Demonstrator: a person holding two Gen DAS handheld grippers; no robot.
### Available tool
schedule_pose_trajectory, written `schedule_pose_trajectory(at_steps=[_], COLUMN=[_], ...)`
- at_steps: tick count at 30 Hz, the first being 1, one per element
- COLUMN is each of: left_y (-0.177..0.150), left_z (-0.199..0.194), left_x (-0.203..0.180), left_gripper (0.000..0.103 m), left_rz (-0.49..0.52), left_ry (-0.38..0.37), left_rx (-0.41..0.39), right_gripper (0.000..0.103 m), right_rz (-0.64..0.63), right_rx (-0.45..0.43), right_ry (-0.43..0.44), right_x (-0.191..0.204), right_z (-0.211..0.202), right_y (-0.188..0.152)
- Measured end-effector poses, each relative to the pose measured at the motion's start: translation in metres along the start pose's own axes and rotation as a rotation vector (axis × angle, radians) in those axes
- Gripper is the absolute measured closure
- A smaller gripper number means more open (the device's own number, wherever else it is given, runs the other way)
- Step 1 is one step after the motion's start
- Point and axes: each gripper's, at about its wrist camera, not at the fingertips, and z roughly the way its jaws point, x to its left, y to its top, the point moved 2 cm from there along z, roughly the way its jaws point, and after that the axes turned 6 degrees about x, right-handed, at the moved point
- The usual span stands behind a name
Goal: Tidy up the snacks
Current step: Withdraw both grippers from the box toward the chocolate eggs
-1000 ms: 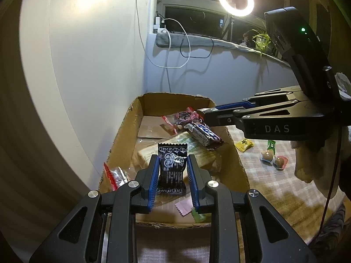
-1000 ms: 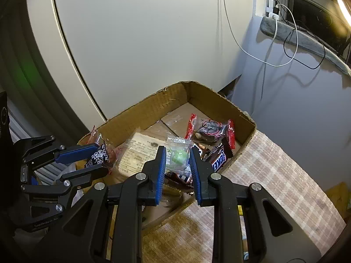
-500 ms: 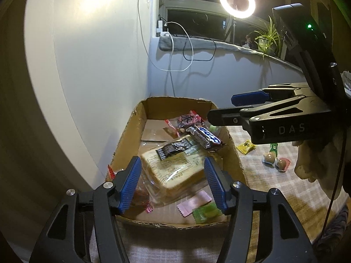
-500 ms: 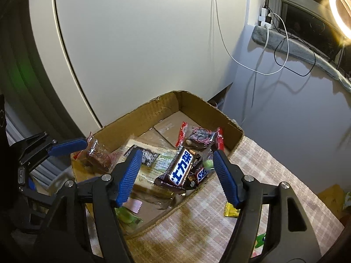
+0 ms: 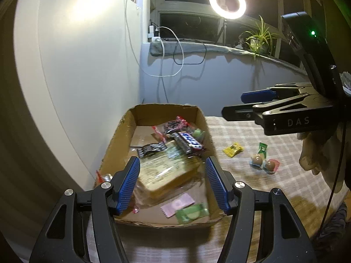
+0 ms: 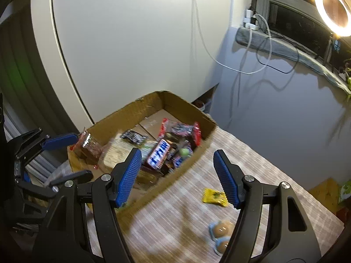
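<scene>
A cardboard box (image 5: 122, 135) (image 6: 151, 103) holds several snacks: a black packet (image 5: 151, 150) (image 6: 134, 137), a Snickers bar (image 5: 188, 142) (image 6: 159, 155), a green candy (image 5: 197, 133) (image 6: 183, 152), a red bag (image 5: 173, 125) and a bread pack (image 5: 162, 173). My left gripper (image 5: 172, 185) is open and empty above the box's near end. My right gripper (image 6: 177, 178) is open and empty over the box's right wall. On the checked cloth lie a yellow packet (image 5: 232, 149) (image 6: 215, 196), a green packet (image 5: 262, 147) and two wrapped round sweets (image 5: 263, 163) (image 6: 221, 232).
The box stands against a white wall (image 5: 76, 65) at the table's left edge. A ring light (image 5: 227, 2), a plant (image 5: 260, 37) and cables (image 5: 175, 61) are on the window sill behind. The right gripper's body (image 5: 291, 118) hangs above the cloth.
Both grippers opened: the left dropped the black packet and the right dropped the green candy into the box. Both have since pulled back, the right one toward the cloth.
</scene>
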Motion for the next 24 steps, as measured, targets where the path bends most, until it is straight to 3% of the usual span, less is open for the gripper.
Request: schedule_pose_trajectory(at_steps=[10, 21, 24], left_y=[0.008, 0.011, 0.01], left_z=[0.004, 0.033, 0.041], left_x=[-0.045, -0.103, -0.116], left_gripper=[0.041, 0.042, 0.046], left_rz=[0.066, 0.121, 0.136], left_ry=[-0.064, -0.137, -0.151], left_rx=[0.006, 0.058, 0.075], right_gripper=[0.032, 0.032, 0.032], right_rz=[0.085, 0.191, 0.228], right_rx=[0.004, 0.029, 0.027], right_ry=[-0.061, -0.119, -0.131], right_x=[-0.06, -0.137, -0.159], right_z=[-0.028, -0.046, -0.049], right_y=[-0.035, -0.082, -0.094])
